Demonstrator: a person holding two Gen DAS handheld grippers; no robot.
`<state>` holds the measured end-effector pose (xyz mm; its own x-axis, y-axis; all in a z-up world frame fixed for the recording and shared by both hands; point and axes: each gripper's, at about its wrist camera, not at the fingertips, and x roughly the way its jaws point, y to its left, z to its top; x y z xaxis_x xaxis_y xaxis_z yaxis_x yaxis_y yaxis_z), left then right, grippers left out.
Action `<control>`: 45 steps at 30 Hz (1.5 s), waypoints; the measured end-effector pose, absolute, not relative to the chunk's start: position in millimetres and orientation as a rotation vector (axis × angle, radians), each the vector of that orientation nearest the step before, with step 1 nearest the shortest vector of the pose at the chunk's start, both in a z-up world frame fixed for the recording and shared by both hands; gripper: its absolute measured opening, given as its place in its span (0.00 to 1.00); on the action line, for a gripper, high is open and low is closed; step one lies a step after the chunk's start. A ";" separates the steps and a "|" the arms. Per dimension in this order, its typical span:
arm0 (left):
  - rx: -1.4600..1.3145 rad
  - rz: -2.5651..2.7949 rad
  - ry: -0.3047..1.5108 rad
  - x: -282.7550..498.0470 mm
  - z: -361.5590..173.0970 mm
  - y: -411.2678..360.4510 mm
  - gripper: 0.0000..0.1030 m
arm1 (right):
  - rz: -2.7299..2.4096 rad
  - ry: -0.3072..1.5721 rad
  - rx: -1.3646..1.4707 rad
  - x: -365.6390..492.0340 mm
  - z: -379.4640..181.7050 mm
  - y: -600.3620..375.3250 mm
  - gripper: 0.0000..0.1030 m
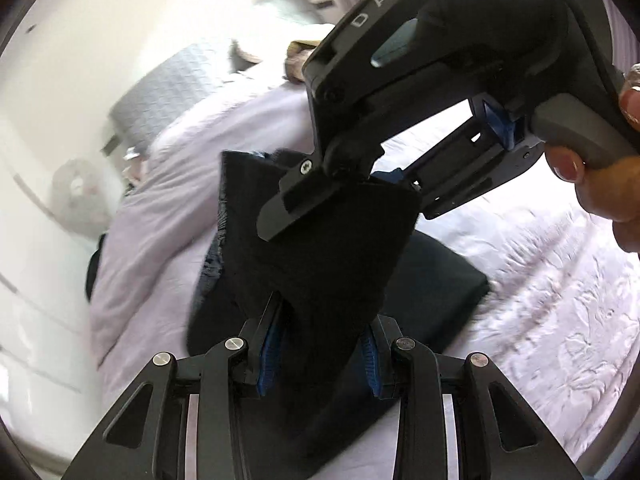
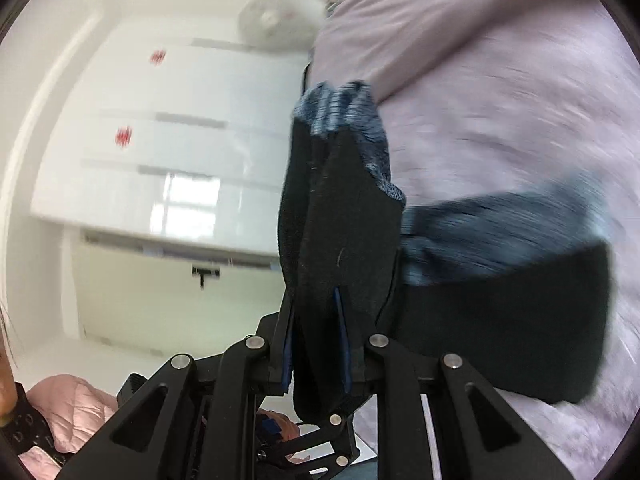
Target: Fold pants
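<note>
Lettering "DAS" marks the right tool (image 1: 320,184). Two tools, left tool (image 1: 320,356) included, each clamp one pair of dark pants (image 1: 320,248), lifted above the bed (image 1: 540,300) near its left edge.

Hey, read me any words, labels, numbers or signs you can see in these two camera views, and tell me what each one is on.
"DAS": pale letters on the black body of the right tongs, seen in the left wrist view.
Red marks on the white cabinet: too blurred to read.
Pants, bed cover: no text.
</note>
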<state>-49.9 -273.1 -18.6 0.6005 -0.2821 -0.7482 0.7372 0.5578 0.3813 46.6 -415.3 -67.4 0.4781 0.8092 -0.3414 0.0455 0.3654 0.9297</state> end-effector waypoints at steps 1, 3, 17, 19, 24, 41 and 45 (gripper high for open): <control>0.778 -0.669 0.694 -54.9 -30.6 -285.0 0.34 | 0.581 0.959 1.118 39.6 -80.4 -425.4 0.19; 0.835 -0.676 0.711 -63.6 -52.3 -304.0 0.34 | 0.539 0.959 1.158 24.4 -109.7 -445.7 0.19; 0.843 -0.709 0.823 -58.3 -63.5 -293.8 0.68 | 0.411 1.010 1.158 -18.5 -178.6 -469.3 0.19; 0.797 -0.724 0.867 -51.3 -57.0 -280.4 0.69 | 0.376 1.034 1.084 -16.6 -169.4 -459.3 0.20; 0.694 -0.712 0.908 -42.0 -29.4 -242.2 0.69 | 0.226 1.081 0.874 -14.3 -140.1 -444.2 0.24; 0.358 -0.402 1.300 40.5 -49.3 -139.9 0.69 | -0.148 1.267 0.649 -48.7 -85.1 -429.8 0.42; 0.277 -0.355 1.298 58.7 -41.5 -128.8 0.69 | -0.177 1.254 0.660 -53.1 -72.7 -421.4 0.42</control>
